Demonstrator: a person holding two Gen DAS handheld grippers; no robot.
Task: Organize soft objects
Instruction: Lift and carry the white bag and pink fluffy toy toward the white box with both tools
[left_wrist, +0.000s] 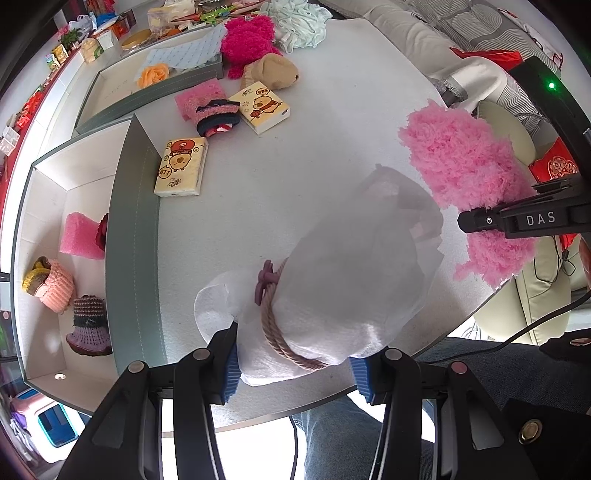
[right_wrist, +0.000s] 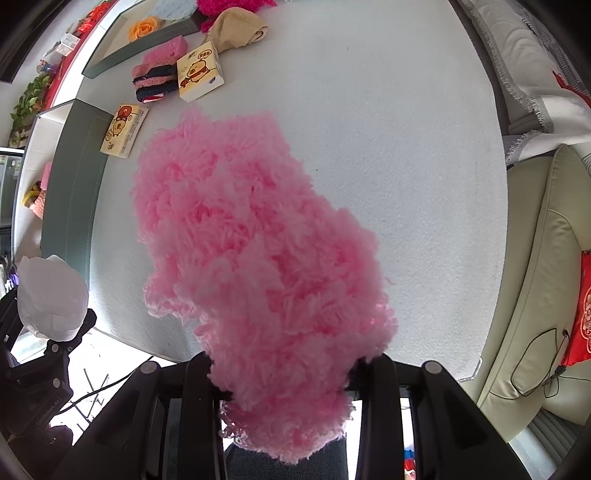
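Left gripper (left_wrist: 291, 365) fingers clamped on the white cloth bundle (left_wrist: 332, 295), the one tied with cord, held above the table's near edge. Right gripper (right_wrist: 291, 376) fingers pinched nearly closed on the fluffy pink piece (right_wrist: 255, 236), also off the table (right_wrist: 406, 147). Step looks like mid-transfer, both hands loaded. Open box (left_wrist: 51, 206) sits at left and already holds a pink sponge (left_wrist: 79, 236) and knitted hats. Next move probably: carry left, clear the box wall, release inside.

Fluffy pink yarn bundle (right_wrist: 255, 236); white rope-tied pouch (left_wrist: 332, 295).
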